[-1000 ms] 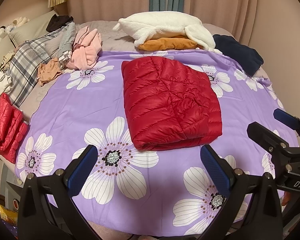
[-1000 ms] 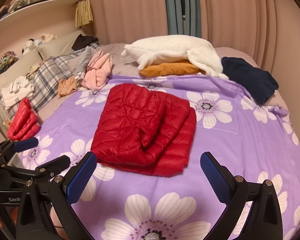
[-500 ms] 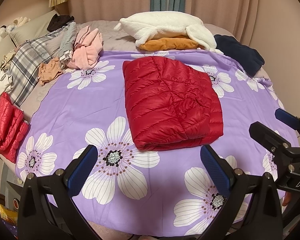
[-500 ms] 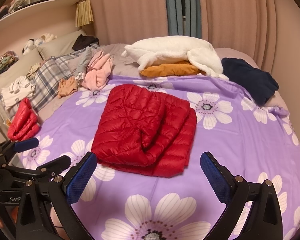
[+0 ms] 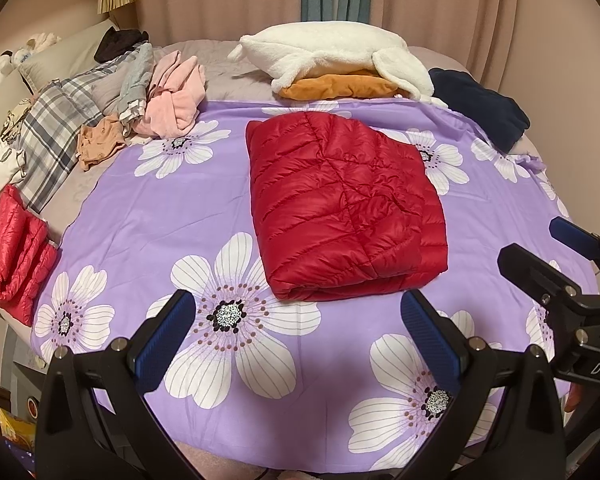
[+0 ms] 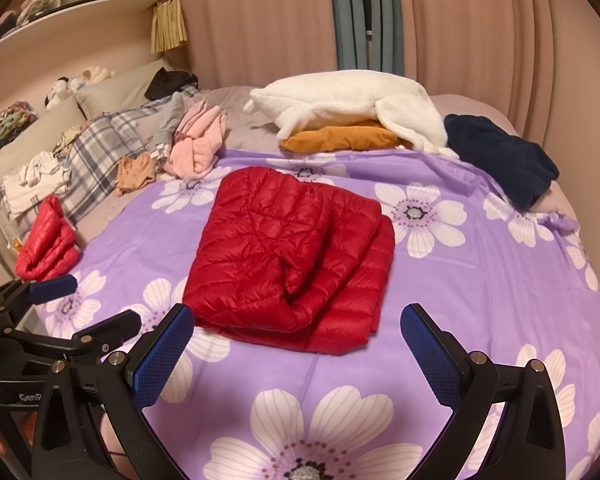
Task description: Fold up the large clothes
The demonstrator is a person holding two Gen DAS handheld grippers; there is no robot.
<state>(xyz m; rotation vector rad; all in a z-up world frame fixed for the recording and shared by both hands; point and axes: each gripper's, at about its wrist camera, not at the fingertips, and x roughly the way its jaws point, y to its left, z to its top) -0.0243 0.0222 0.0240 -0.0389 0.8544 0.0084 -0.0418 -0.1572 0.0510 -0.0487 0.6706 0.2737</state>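
Overall, a bed (image 5: 228, 60) fills both views, and a purple sheet with white flowers (image 5: 160, 208) is spread flat over its near part. On the middle of that sheet lies a red quilted jacket (image 5: 340, 200), folded into a thick rectangular bundle; in the right wrist view its layered edges (image 6: 364, 280) face the right side and a tucked fold shows near its middle. Beyond the sheet, at the far edge of the bed, a white fleece blanket (image 5: 332, 52) sits on top of an orange cushion (image 5: 340, 86), with a dark navy garment (image 5: 480, 108) just beside them to the right. Along the left side of the bed lie a plaid cloth (image 5: 56, 128), a crumpled pink garment (image 5: 176, 100), a small tan piece (image 5: 100, 146), and a second, smaller red quilted bundle (image 5: 16, 260) at the near left edge. The left gripper (image 5: 298, 332) hangs above the near part of the sheet, short of the jacket, with its fingers spread wide and nothing between them. The right gripper (image 6: 298, 340) stands likewise, fingers wide apart and empty, close to the jacket's near edge but apart from it. Each gripper shows at the margin of the other's view.
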